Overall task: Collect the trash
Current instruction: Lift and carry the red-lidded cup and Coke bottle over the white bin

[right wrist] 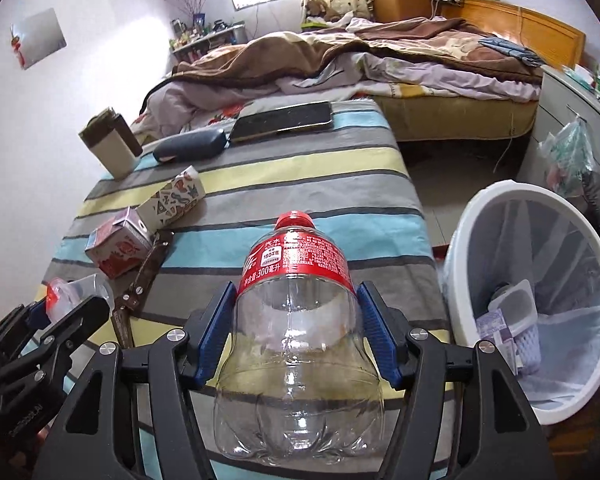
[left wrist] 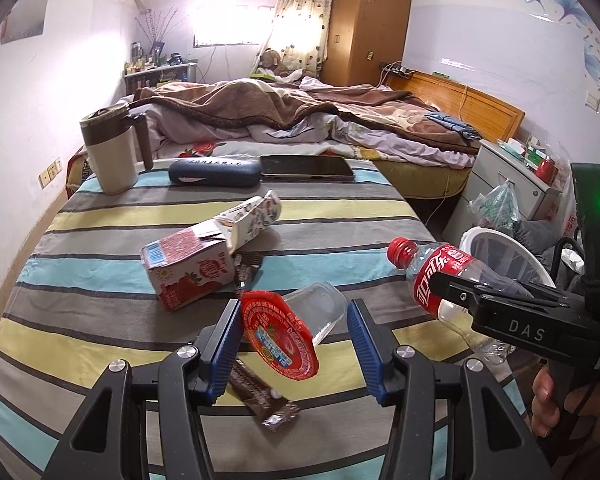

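While the right tool is clamped on the clear plastic cola bottle with a red label and cap, the bottle sits between its blue pads, cap pointing forward, above the striped bench edge. Just right of it stands the white plastic waste bin, holding a small white tub. The left tool is spread apart around a clear plastic cup with a red foil lid, touching neither pad visibly. Beside it lie a brown wrapper and a red-and-white drink carton.
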Motion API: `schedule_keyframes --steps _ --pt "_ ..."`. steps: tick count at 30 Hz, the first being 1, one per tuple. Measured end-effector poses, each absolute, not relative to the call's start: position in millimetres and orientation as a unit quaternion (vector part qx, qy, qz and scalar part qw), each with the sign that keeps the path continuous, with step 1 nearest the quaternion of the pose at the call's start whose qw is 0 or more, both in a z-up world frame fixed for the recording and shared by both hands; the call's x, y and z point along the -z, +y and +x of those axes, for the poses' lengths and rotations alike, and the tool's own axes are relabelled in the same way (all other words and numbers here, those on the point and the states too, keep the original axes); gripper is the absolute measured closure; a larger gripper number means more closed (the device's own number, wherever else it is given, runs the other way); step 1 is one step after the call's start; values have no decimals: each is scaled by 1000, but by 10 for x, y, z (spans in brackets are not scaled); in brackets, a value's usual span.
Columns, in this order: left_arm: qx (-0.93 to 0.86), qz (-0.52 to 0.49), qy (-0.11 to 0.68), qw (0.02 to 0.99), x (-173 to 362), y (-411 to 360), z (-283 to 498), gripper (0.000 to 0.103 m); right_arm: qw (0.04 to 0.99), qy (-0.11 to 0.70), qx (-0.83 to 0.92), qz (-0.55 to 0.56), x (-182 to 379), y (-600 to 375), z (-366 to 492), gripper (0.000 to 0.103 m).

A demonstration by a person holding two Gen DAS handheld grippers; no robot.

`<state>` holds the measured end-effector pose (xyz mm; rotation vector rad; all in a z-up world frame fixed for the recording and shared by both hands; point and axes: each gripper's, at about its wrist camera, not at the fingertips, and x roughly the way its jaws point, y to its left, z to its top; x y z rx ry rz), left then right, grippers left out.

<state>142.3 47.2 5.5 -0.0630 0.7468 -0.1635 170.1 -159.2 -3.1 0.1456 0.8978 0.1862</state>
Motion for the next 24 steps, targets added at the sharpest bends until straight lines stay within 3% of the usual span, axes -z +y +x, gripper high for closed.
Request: schedule_keyframes --steps 24 --pt "180 28 338 923 -314 -833 1409 50 921 369 -2 127 -216 -2602 1349 40"
